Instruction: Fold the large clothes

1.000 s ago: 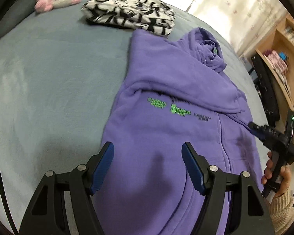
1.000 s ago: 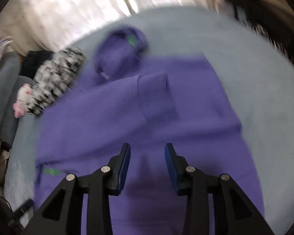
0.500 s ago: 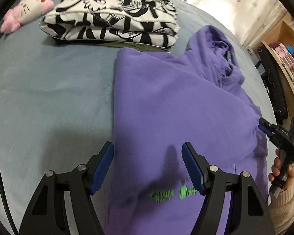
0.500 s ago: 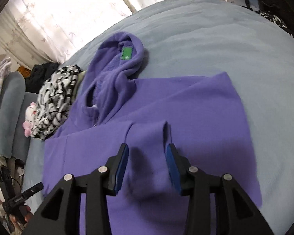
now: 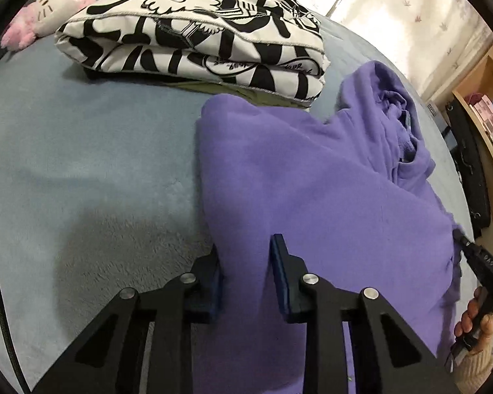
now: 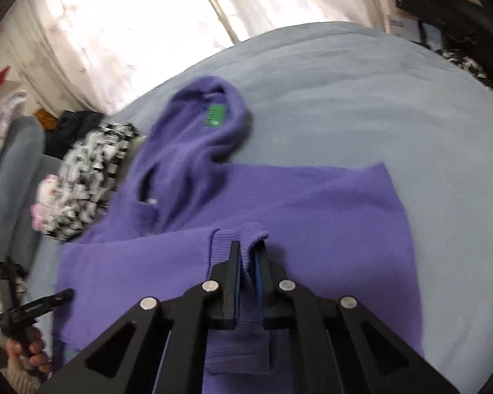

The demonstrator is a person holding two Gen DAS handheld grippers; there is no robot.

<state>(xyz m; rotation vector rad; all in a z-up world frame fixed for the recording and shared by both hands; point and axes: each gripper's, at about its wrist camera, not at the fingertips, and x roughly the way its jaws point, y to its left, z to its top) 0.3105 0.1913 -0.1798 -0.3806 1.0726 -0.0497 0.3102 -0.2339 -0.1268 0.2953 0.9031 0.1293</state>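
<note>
Now, left wrist view: our left gripper (image 5: 245, 274) pinches the purple hoodie (image 5: 312, 177) edge on the bed (image 5: 65, 164); lift evenly. Right wrist view: right gripper (image 6: 246, 262) clamps the ribbed cuff (image 6: 236, 234); keep tension. The green label (image 6: 216, 115) is unreadable.

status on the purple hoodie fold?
Done: a sleeve lies folded across the purple hoodie, which lies flat on the bed. In hand: right gripper shut on the ribbed cuff; left gripper grips the hoodie's side edge. Left: hood still unfolded, body not yet folded up.
</note>
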